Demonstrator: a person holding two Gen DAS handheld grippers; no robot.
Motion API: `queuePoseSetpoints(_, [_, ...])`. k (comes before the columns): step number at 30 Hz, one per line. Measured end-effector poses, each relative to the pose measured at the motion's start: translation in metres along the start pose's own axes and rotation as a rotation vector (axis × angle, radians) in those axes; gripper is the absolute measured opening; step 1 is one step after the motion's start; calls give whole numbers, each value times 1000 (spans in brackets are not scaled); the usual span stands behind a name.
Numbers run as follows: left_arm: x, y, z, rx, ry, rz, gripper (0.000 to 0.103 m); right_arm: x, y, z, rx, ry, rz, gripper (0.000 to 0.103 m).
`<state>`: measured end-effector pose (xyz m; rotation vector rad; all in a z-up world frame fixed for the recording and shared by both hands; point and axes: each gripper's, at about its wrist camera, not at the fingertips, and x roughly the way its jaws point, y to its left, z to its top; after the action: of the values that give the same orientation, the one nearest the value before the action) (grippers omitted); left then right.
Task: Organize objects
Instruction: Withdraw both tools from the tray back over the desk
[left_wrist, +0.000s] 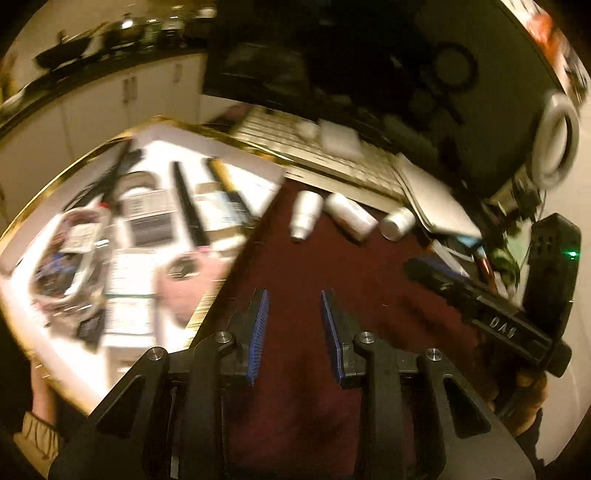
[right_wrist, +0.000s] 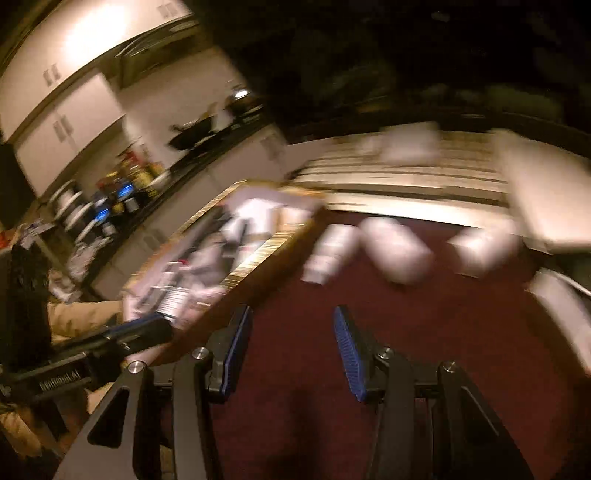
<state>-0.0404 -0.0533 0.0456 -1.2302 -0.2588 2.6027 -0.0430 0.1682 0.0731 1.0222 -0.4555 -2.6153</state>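
Three white bottles (left_wrist: 351, 216) lie on their sides in a loose row on the dark red cloth (left_wrist: 332, 280) that covers your table, close in front of a pale keyboard (left_wrist: 325, 147) and apart from both of your tools. Your left hand-held gripper (left_wrist: 294, 314) hangs over the bare cloth with its blue pads (left_wrist: 258, 332) parted and nothing between them. Your right hand-held gripper (right_wrist: 291, 354) hovers over the same cloth in its own view, its blue pads (right_wrist: 349, 354) set wider apart and likewise empty; from the left wrist camera you see its black body (left_wrist: 509, 314) at the right edge, held in your hand (left_wrist: 532, 391). To the left of the bottles sits a gold-rimmed tray (left_wrist: 207, 310), white inside and crowded with things: a clear bag of cables (left_wrist: 70, 266), flat white packets (left_wrist: 129, 280), a long black stick (left_wrist: 188, 203) and a pink item (left_wrist: 184, 280); the rest is too blurred to name. Your sleeve (left_wrist: 37, 435) shows at the tray's near corner. A white ring (left_wrist: 557, 140) stands on a mount right of the keyboard, above a tangle of small items. Behind the table runs a kitchen counter (left_wrist: 92, 70) with dark pans (left_wrist: 66, 53) above white cabinet doors.
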Motion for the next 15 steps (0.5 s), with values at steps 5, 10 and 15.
queuePoseSetpoints(5, [19,-31,3,43,28,-13,28,-46,-64,-6,80,-91,-164,47])
queuePoseSetpoints(10, [38,-37,12,29,64,-1,28,-66,-101,-1,123,-109,-247,47])
queuePoseSetpoints(15, [48,-36,22,25,70,37,28,-56,-121,-4,122,-68,-276,47])
